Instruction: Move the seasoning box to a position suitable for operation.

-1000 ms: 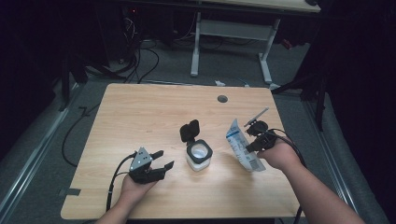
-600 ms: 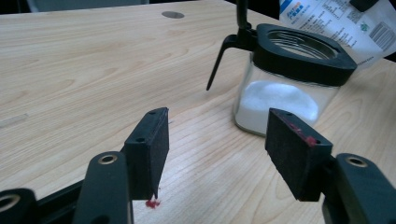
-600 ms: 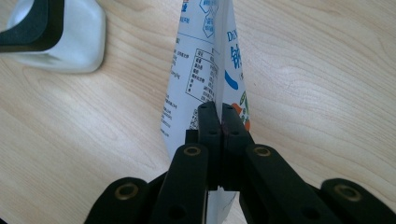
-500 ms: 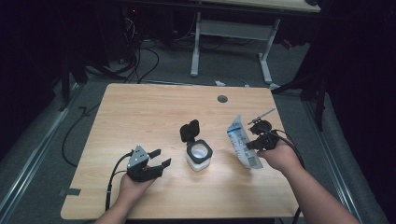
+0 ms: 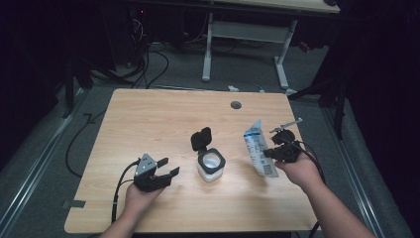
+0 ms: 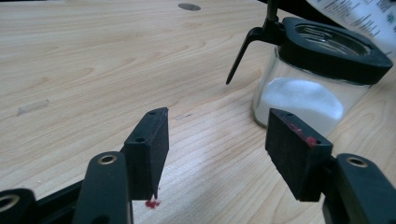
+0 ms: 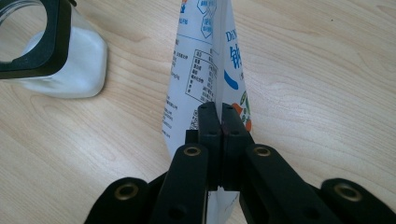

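Far half of tabletop (image 5: 163,114): bare wood, free to cross.
Middle: jar (image 5: 211,166) with its lid (image 5: 201,138) standing open blocks the straight path between the two hands.
Right of jar: packet (image 5: 259,148) upright, near the jar; narrow gap between them.
Left hand-held gripper (image 5: 166,172): bare wood ahead, up to the jar.

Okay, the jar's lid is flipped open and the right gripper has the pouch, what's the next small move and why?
Probably lift the pouch over the jar: the right gripper is shut on it, beside the open mouth, while the left gripper waits open nearby.
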